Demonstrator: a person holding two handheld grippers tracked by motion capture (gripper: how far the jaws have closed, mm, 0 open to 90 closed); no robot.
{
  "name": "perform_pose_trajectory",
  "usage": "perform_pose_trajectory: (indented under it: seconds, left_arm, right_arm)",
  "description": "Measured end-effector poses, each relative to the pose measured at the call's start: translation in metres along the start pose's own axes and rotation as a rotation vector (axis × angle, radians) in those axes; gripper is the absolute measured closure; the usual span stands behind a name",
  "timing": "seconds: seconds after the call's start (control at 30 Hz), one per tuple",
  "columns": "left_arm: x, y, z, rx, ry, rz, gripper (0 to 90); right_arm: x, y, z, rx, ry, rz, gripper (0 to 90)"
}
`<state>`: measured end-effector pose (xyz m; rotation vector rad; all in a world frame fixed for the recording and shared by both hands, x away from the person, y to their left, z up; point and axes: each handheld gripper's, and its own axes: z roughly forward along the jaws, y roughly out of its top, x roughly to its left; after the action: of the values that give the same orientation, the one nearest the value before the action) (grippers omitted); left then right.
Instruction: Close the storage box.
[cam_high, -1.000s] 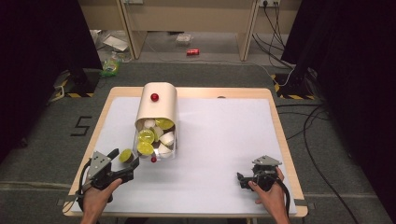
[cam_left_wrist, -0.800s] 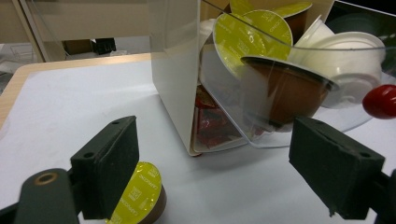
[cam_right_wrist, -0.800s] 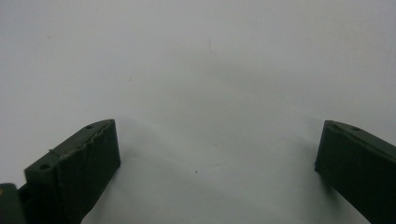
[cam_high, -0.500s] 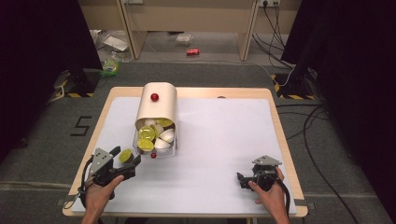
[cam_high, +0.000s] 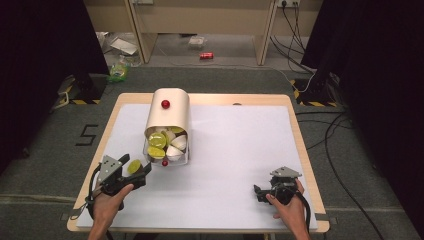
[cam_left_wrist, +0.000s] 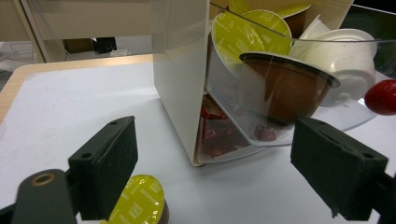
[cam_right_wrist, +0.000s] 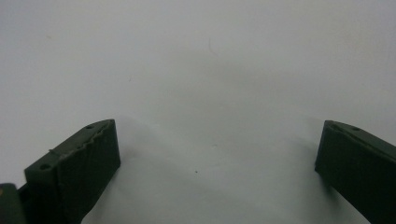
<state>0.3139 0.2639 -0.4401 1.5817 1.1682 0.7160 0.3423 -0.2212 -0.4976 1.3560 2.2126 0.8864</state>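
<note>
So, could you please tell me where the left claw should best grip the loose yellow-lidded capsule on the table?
Probably across the brown cup wall just under the yellow foil lid of the capsule, coming from above: it lies tilted beside one pad of the open left claw, and its rim would stop slipping.

You can read a big number 5 (cam_high: 88, 135) on the floor (cam_high: 45, 165), left of the table. The yellow lid of the pod (cam_left_wrist: 135, 204) by your left gripper has small print, too blurry to read.
</note>
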Motion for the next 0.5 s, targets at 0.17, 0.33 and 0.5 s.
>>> perform_pose_trajectory:
  seconds: [0.17,0.33,0.5]
  left_arm:
    - [0.0015,0.0017,0.003,0.002,0.002,0.007,14.7]
    - [0.0038,0.0027,0.0044,0.0,0.006,0.008,14.7]
    - [0.0082,0.0061,0.0052,-0.007,0.023,0.002,14.9]
  right_arm:
    - [0.0,0.0,0.0,0.0,0.0,0.0,0.3]
    - [0.0,0.0,0.0,0.0,0.0,0.0,0.3]
    - [0.0,0.0,0.0,0.0,0.0,0.001,0.3]
